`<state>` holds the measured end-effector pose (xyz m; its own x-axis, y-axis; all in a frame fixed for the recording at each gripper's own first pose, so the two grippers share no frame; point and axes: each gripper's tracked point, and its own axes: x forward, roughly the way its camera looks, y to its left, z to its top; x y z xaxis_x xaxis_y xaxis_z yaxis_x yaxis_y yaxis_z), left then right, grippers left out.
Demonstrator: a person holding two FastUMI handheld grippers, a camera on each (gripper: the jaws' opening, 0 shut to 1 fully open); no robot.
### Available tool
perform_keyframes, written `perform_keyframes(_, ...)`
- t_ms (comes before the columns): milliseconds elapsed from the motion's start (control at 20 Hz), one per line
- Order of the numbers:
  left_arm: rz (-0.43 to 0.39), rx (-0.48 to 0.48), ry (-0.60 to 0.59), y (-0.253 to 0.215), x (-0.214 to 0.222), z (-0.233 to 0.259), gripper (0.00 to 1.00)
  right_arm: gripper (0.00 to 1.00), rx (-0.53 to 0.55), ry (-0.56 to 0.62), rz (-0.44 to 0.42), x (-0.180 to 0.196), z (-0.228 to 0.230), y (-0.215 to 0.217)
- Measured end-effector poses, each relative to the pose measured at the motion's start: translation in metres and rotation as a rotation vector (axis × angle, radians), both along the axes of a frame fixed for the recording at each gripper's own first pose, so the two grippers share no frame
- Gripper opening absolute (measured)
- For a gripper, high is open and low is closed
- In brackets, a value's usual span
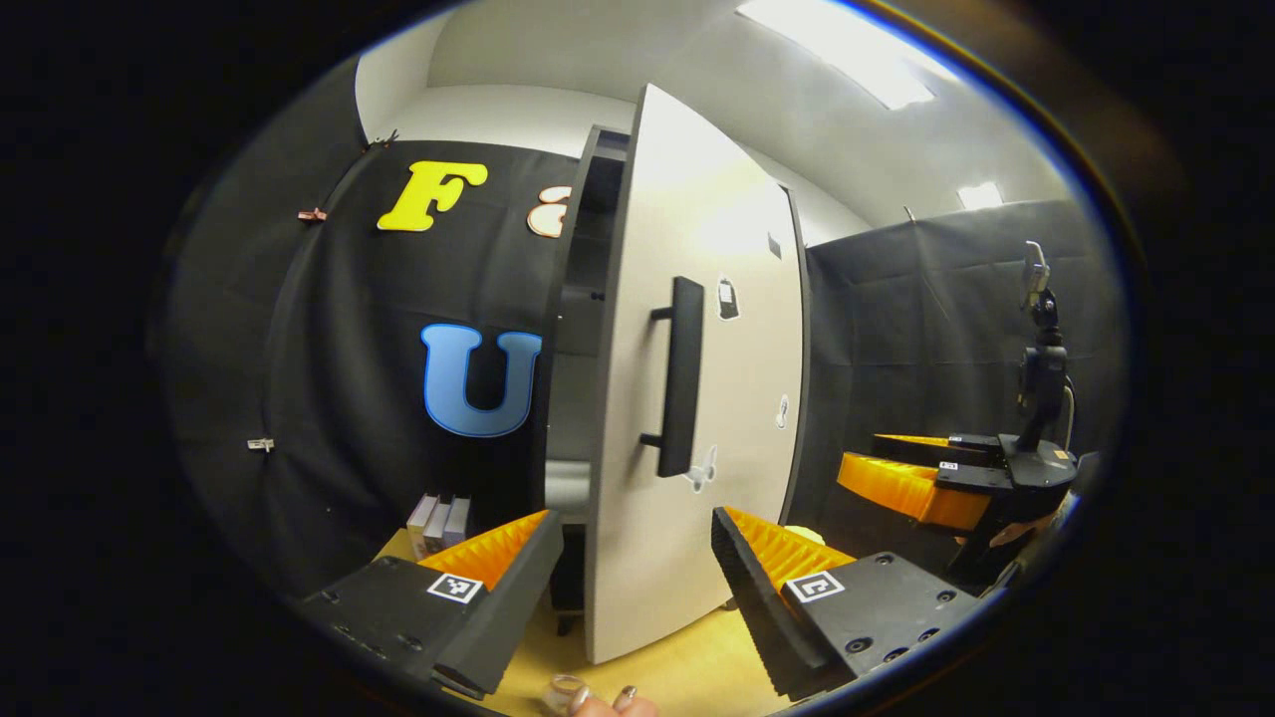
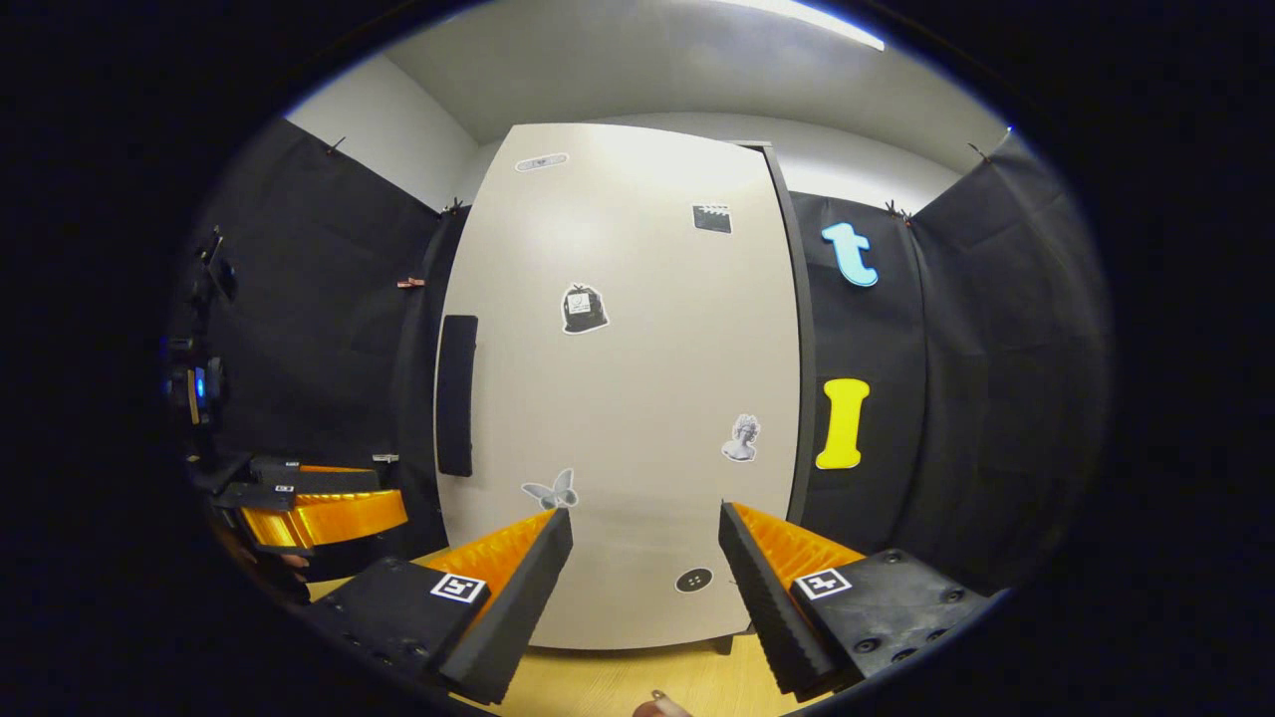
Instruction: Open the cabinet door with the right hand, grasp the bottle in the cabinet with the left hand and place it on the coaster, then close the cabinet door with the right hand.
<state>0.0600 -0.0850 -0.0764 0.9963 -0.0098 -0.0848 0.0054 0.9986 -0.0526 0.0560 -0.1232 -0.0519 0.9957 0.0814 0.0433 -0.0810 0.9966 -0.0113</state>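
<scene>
Your right gripper [image 2: 642, 558] faces the cabinet door [image 2: 618, 398] square on with its jaws spread and nothing between them; the handle [image 2: 457, 395], a tall upright bar, sits well to the left of where you are aiming, near the door's left edge. Your left gripper [image 1: 633, 568], also spread wide and empty, looks at that door's free edge, which stands ajar with a dark gap to its left. You cannot yet make out the bottle or the coaster, so judge the bottle to lie behind that gap, nearer your left hand.
</scene>
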Motion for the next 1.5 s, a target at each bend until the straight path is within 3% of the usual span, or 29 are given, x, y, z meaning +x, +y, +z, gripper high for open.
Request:
perform_keyframes(400, 0.034, 0.010, 0.006, -0.036, 0.008, -0.004, 0.95, 0.96, -0.001, -0.010, 0.026, 0.000, 0.009, -0.030)
perform_keyframes(1050, -0.033, 0.021, 0.028, -0.056, 0.024, -0.009, 0.95, 0.96, 0.038, 0.027, -0.004, -0.005, 0.003, -0.042)
perform_keyframes(1500, -0.065, 0.018, 0.023, -0.059, 0.038, -0.007, 0.94, 0.96, -0.020, 0.047, 0.010, 0.005, -0.001, -0.040)
